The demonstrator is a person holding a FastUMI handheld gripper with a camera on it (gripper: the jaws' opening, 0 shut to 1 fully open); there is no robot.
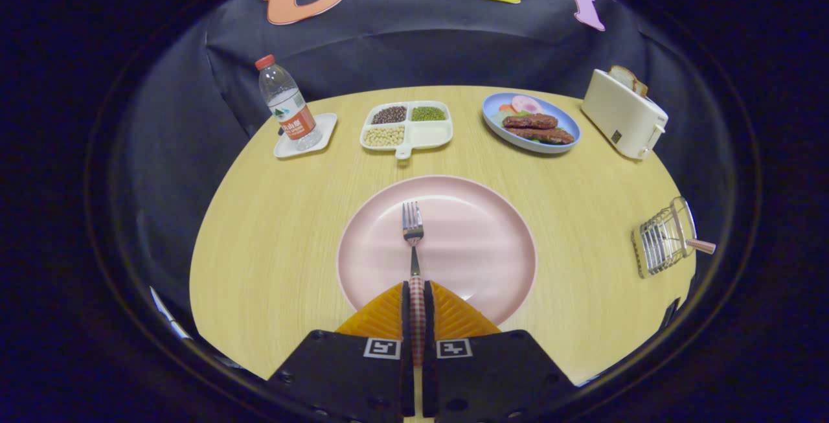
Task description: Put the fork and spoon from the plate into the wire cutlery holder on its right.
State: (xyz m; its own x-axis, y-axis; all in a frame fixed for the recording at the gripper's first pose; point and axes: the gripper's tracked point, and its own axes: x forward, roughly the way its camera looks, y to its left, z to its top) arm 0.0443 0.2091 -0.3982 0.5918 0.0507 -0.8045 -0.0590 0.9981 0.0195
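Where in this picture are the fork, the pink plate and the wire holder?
fork (412, 223): gripper view, on its tines; the jaws are shut on its handle.
pink plate (479, 241): gripper view, on its bare middle.
wire holder (660, 241): gripper view, on its wire side.

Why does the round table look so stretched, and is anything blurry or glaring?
Gripper view: the fisheye lens bends the table toward its edges; the wire cutlery holder looks tilted and squashed. The fork, clamped in the gripper, is sharp; soft glare lies on the pink plate.

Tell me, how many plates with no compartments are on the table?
2: the pink plate just beyond the hand-held gripper, which grips the fork, and the blue plate of food beside the toaster.
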